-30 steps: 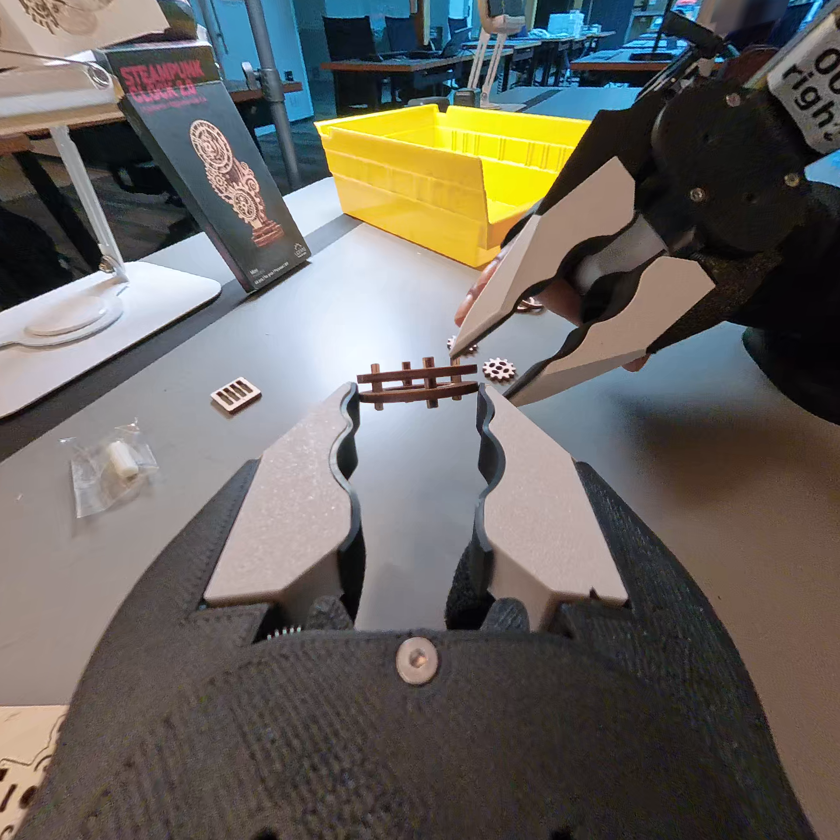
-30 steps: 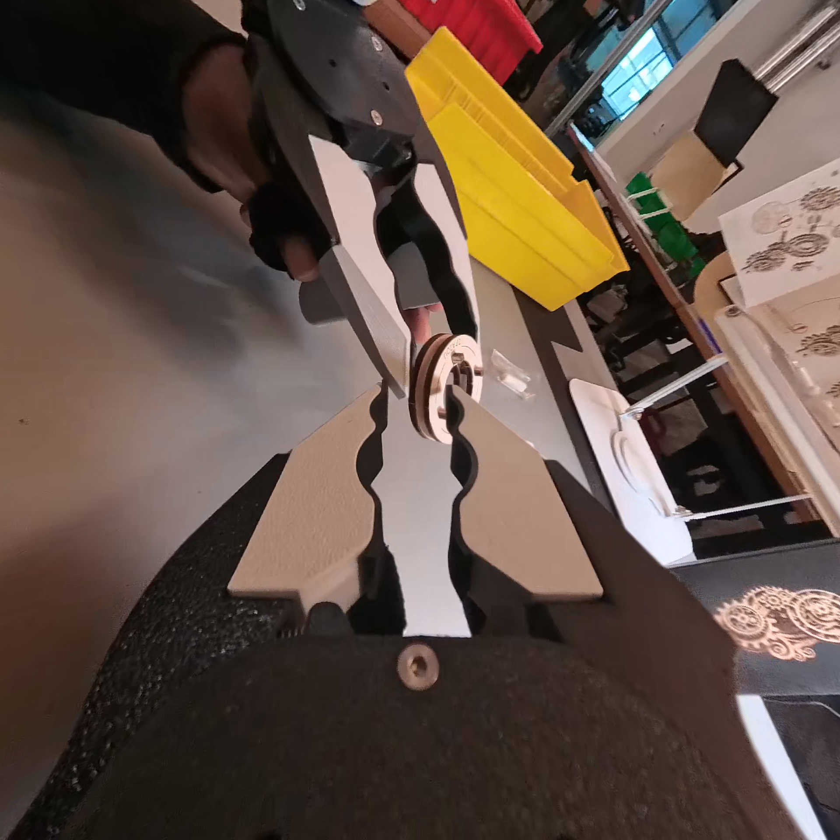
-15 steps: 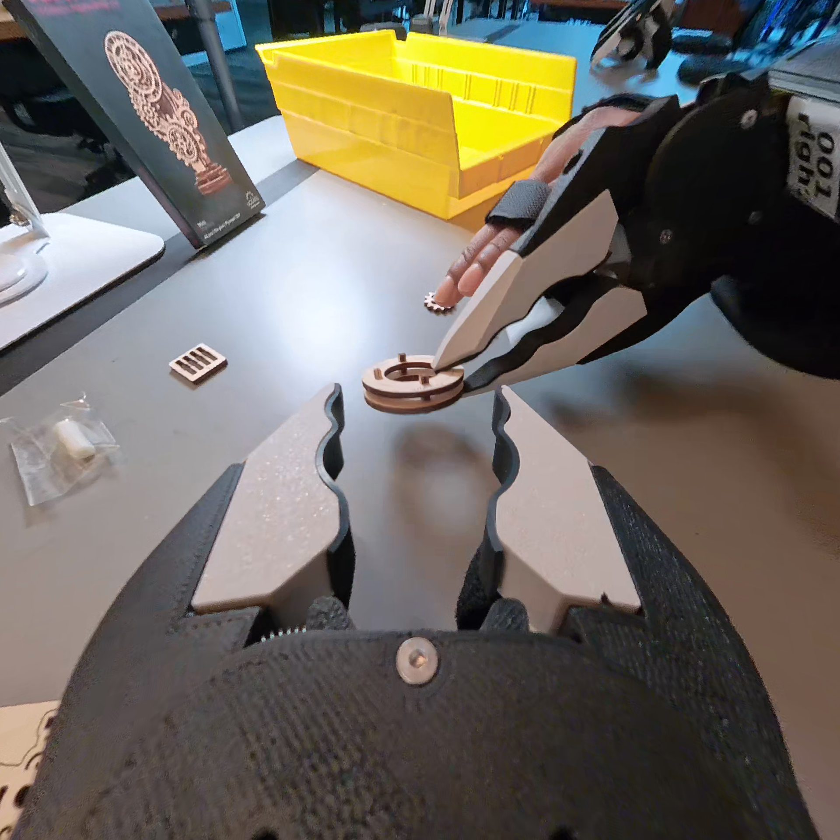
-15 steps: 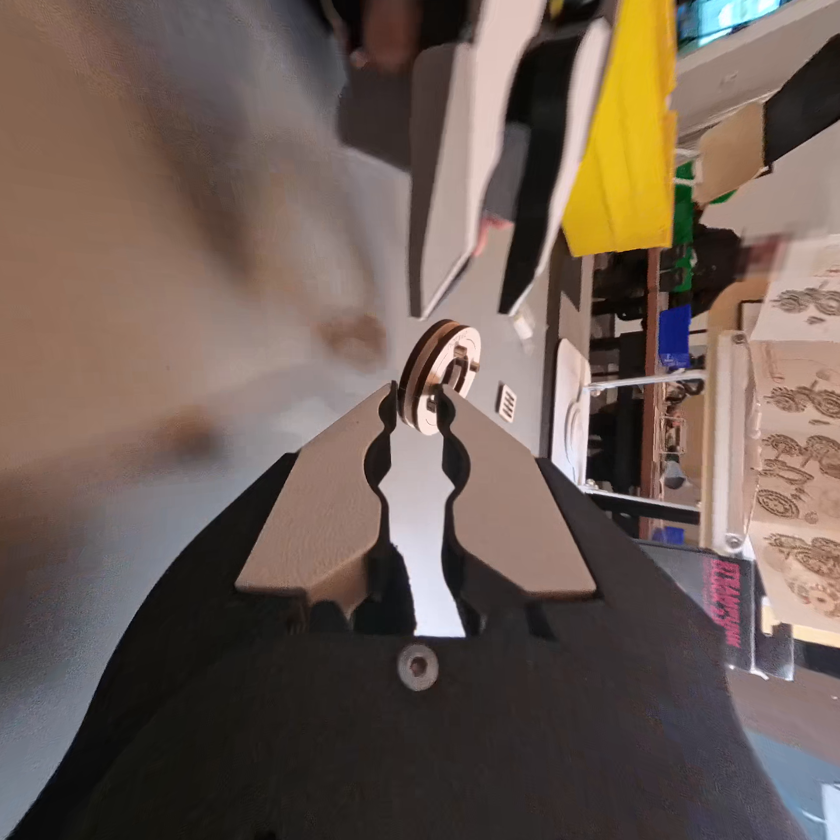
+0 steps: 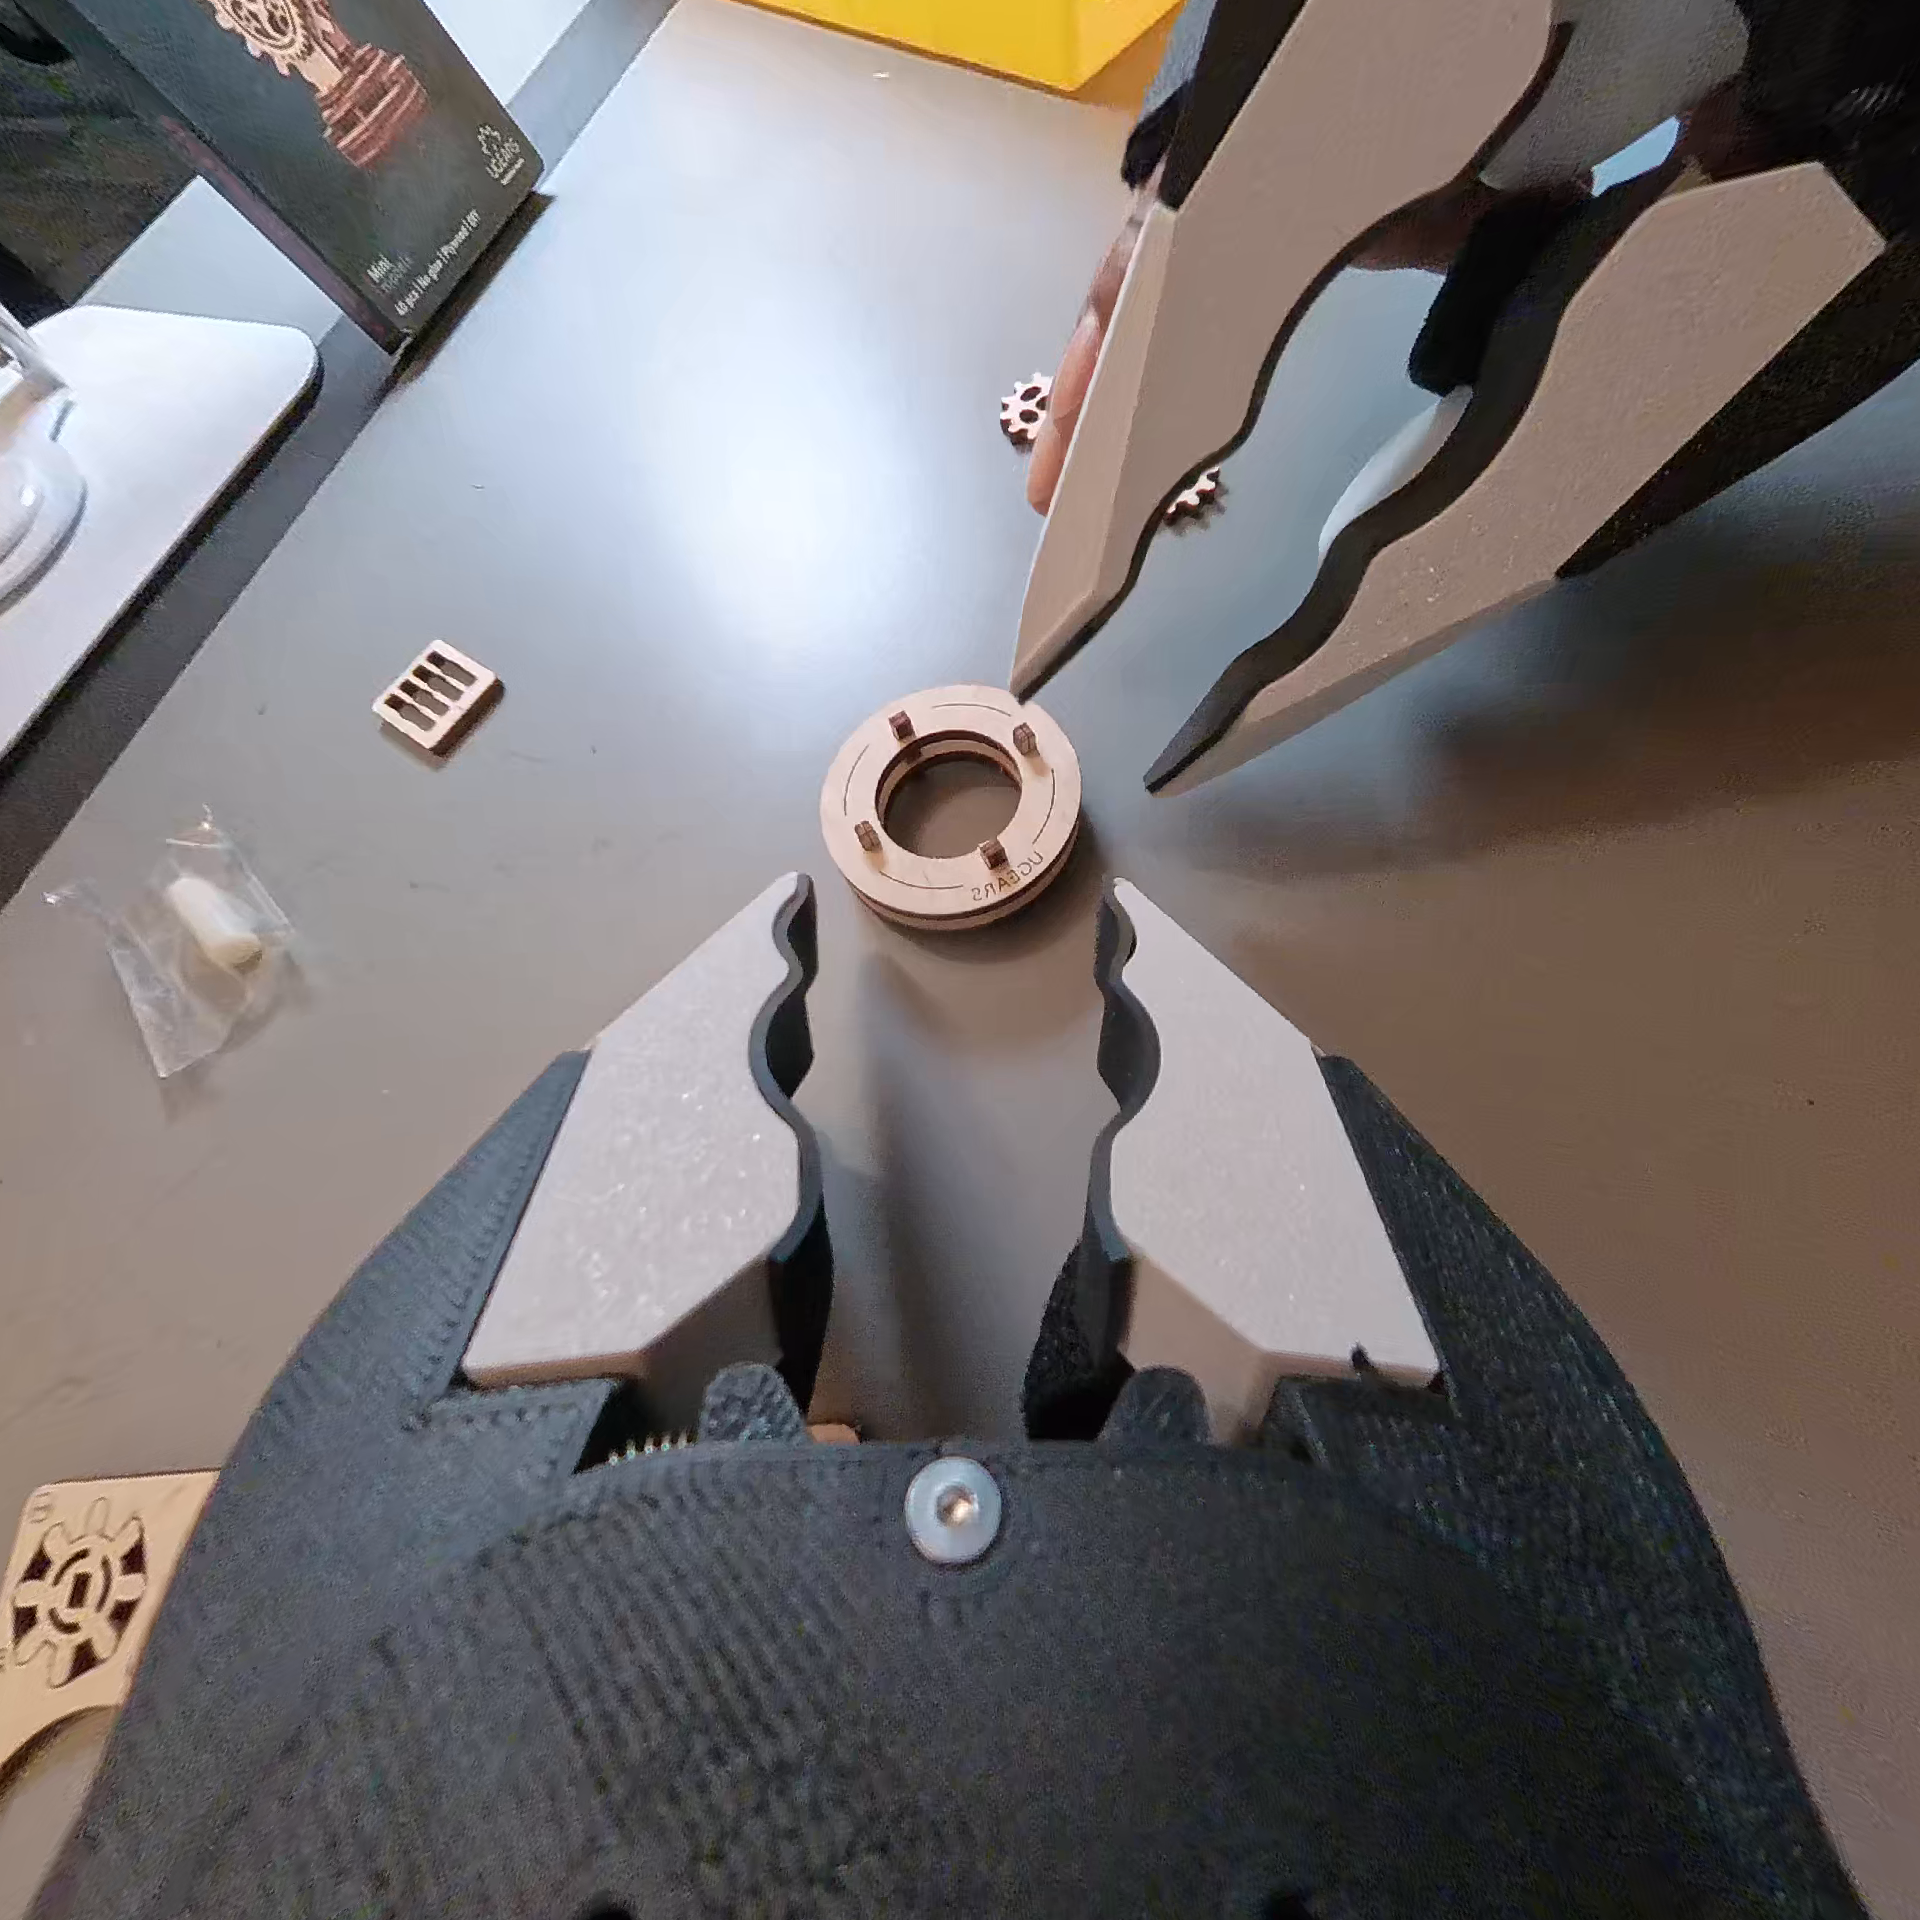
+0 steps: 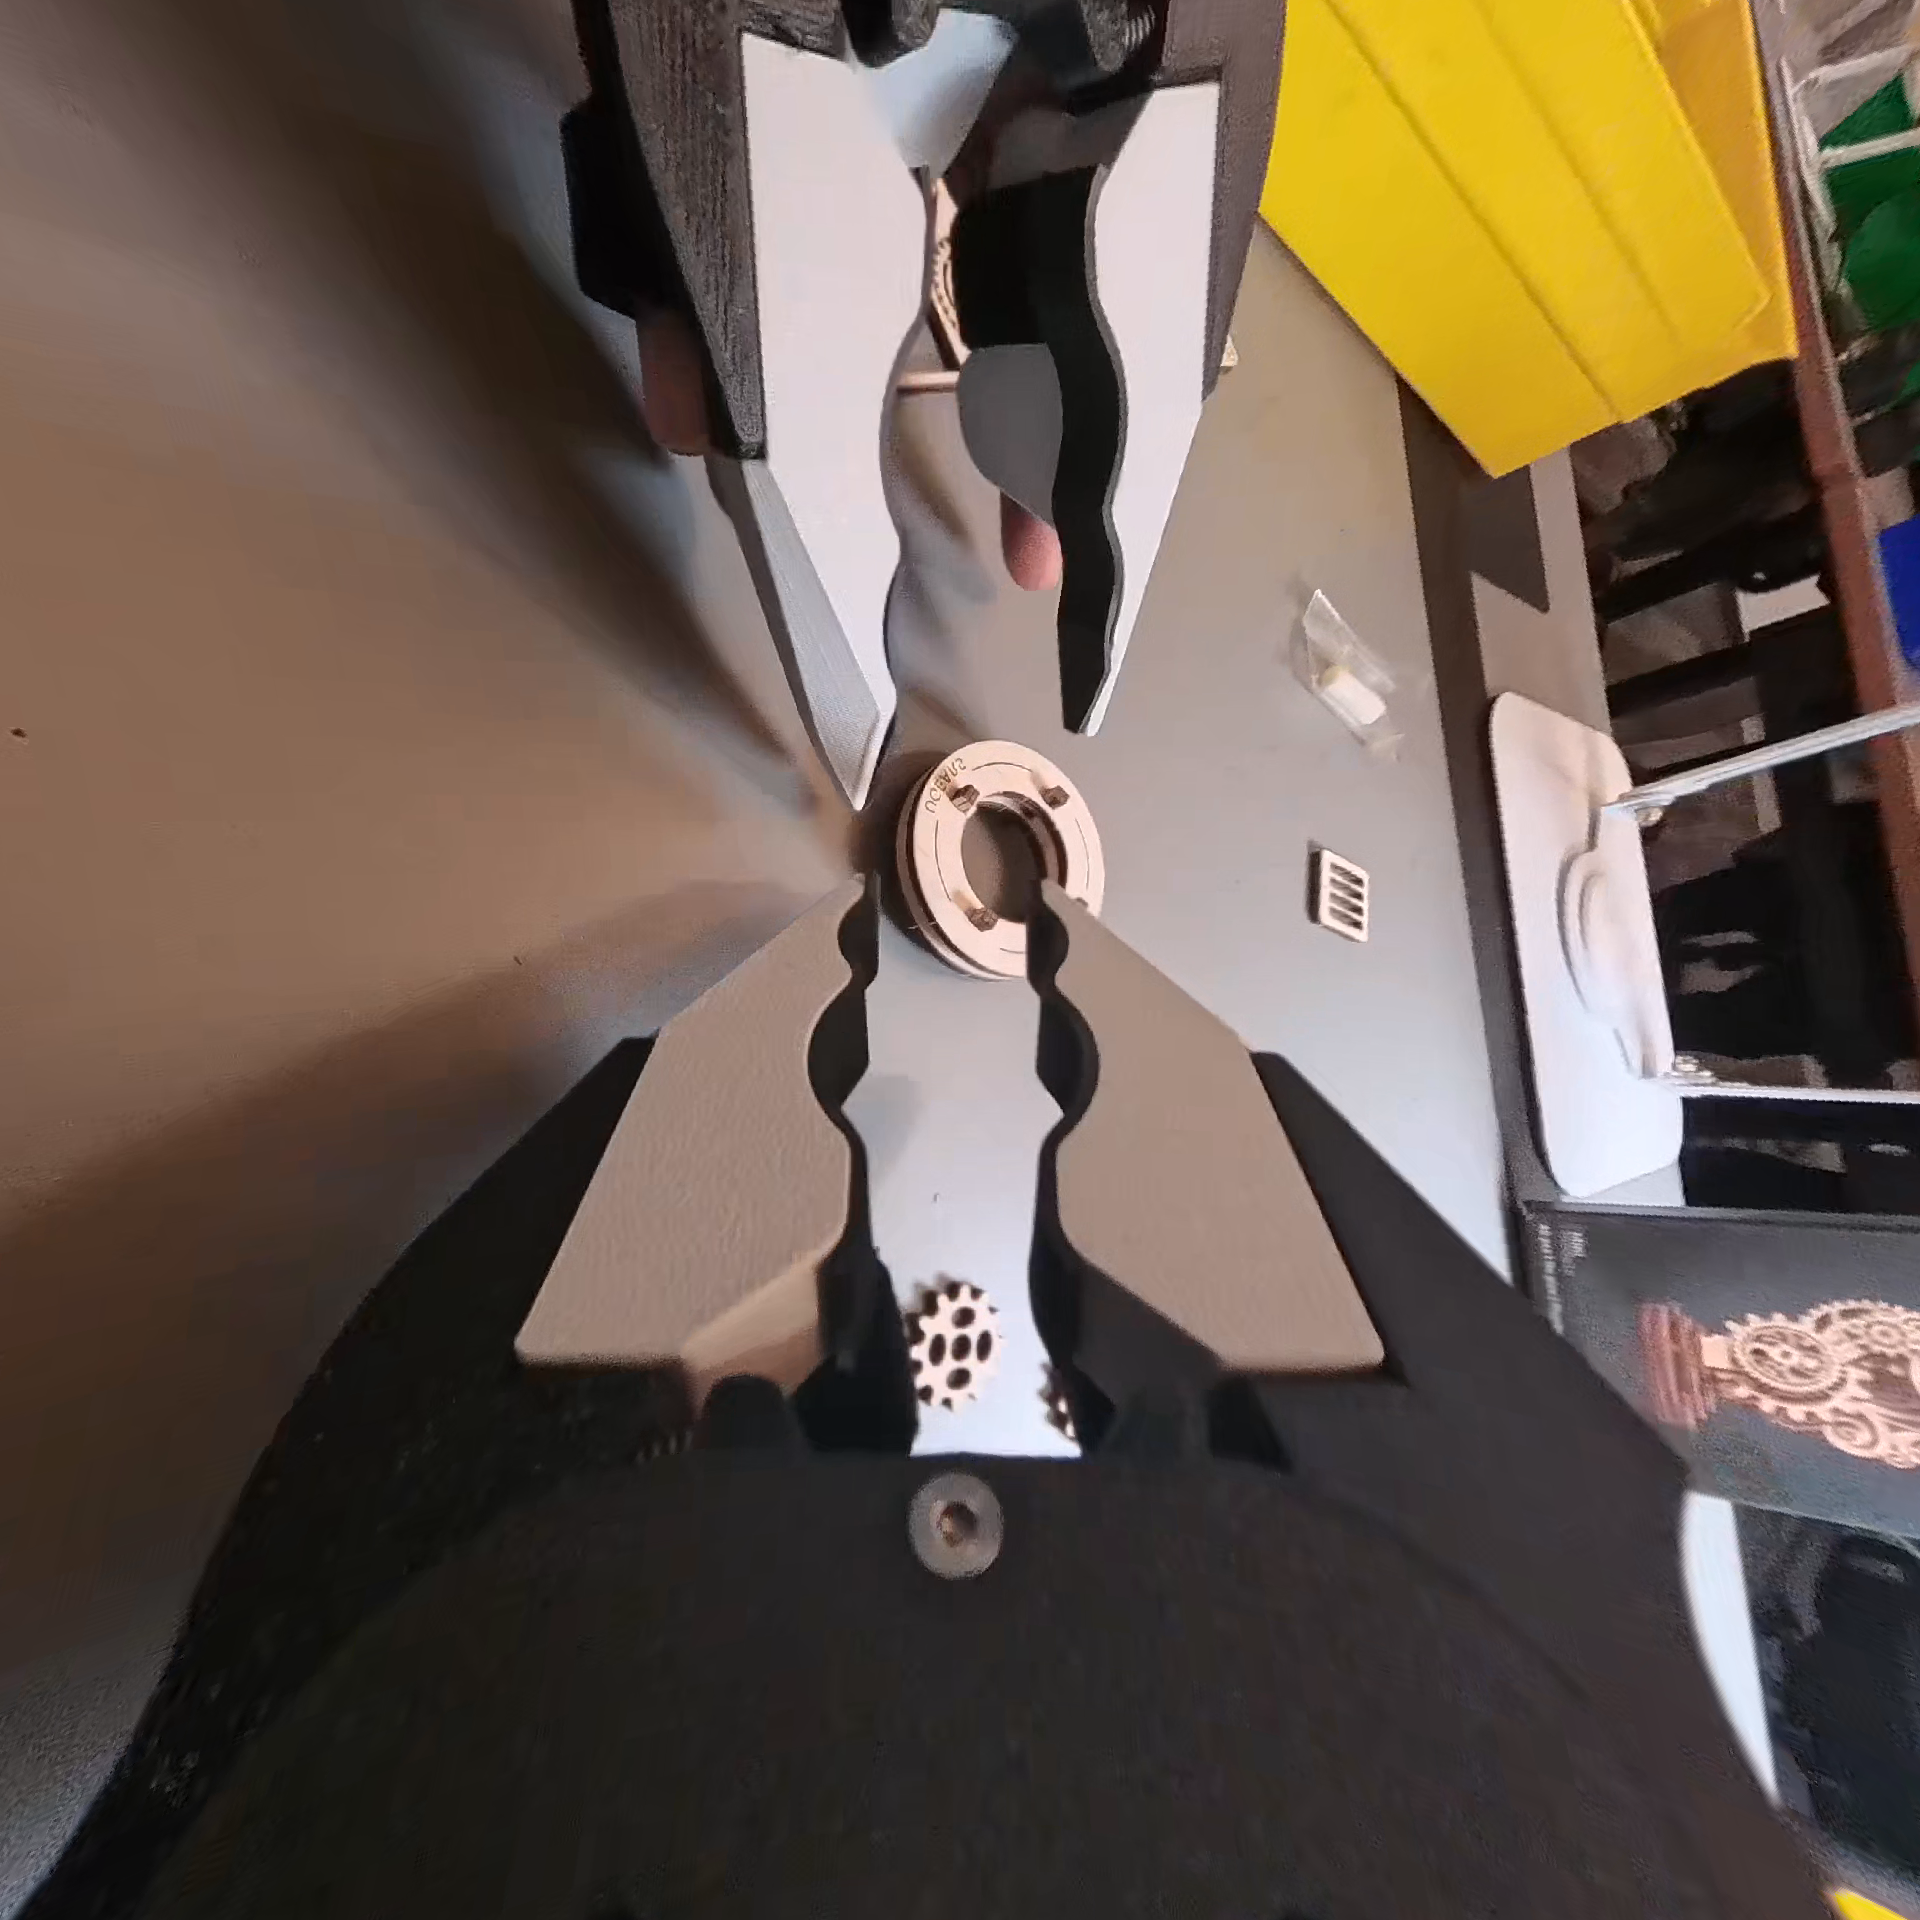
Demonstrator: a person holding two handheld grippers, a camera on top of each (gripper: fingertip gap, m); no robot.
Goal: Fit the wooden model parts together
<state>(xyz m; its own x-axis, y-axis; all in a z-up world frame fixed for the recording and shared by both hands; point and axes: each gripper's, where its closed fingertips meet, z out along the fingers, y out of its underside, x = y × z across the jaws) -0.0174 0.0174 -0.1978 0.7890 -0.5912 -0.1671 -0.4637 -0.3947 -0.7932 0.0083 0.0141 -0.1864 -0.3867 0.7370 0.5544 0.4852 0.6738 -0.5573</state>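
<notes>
Wooden ring assembly is lying flat on my grey table: two pale plywood rings stacked with a narrow gap showing between them, four dark tabs poking up around the open centre hole. Small pale gear with a ring of oval holes is lying flat close by; a second gear is sitting just beyond it. Small slotted wooden grille is resting flat, well apart from the ring.
</notes>
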